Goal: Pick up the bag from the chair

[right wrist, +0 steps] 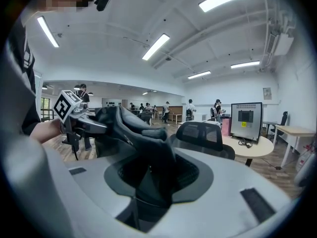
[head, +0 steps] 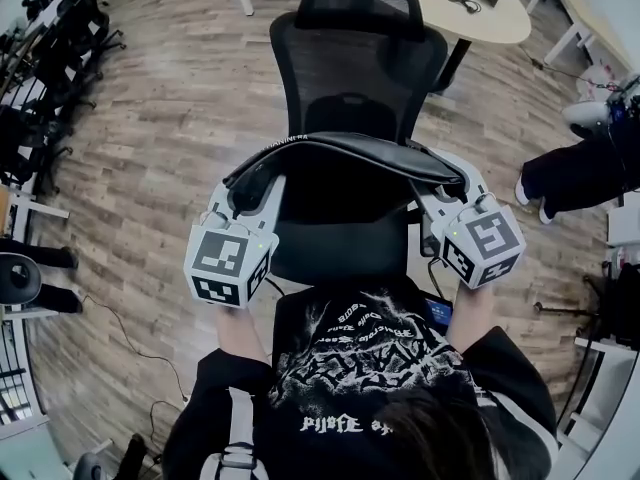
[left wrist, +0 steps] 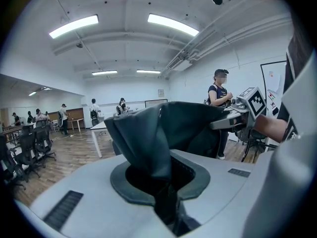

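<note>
A flat black bag (head: 345, 153) hangs stretched between my two grippers, lifted above the seat of the black mesh office chair (head: 350, 78). My left gripper (head: 258, 173) is shut on the bag's left end, whose dark folds (left wrist: 158, 133) fill the space between its jaws. My right gripper (head: 440, 180) is shut on the right end, and the bag's material (right wrist: 148, 148) bunches between its jaws. In the right gripper view the left gripper's marker cube (right wrist: 66, 105) shows beyond the bag. The chair's headrest (right wrist: 200, 133) sits just behind.
A round light table (head: 480, 8) with a cable and monitor stands behind the chair. A person's dark trousers and white shoes (head: 560, 173) are at the right. Black chairs (head: 60, 28) line the left side. Wooden floor lies all around; several people stand far off.
</note>
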`<state>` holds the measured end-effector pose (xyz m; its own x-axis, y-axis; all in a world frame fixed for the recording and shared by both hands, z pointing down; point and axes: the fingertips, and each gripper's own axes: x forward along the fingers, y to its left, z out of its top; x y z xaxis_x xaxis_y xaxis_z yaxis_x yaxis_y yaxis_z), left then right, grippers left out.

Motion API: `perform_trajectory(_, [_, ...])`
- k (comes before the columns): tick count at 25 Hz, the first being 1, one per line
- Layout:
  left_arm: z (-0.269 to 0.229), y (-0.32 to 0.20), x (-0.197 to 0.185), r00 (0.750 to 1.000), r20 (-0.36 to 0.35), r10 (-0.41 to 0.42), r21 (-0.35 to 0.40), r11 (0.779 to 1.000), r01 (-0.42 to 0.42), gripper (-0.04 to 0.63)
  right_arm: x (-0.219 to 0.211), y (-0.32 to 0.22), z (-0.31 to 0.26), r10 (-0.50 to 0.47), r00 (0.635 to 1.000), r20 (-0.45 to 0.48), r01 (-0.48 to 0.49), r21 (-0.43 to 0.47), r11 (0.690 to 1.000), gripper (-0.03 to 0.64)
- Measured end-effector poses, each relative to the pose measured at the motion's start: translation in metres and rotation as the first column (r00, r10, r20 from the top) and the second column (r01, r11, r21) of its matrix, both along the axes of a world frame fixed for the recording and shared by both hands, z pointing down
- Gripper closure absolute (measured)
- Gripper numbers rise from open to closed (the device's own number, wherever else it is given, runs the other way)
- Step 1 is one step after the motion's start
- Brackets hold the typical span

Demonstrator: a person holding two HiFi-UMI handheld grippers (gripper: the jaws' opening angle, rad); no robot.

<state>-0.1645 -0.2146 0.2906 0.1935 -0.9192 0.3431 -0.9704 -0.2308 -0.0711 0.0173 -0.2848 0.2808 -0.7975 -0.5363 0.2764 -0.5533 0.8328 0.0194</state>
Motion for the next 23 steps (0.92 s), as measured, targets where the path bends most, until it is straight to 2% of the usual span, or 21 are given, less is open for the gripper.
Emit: perform_trajectory(23, [0.024,0.004,-0.018,0.999,-0.030,-0.026,-0.012,1.000,0.025,0.535,-0.018,0.003,0.018,0.010,0.999,-0.052,-0.009,0.010,1.000,0.471])
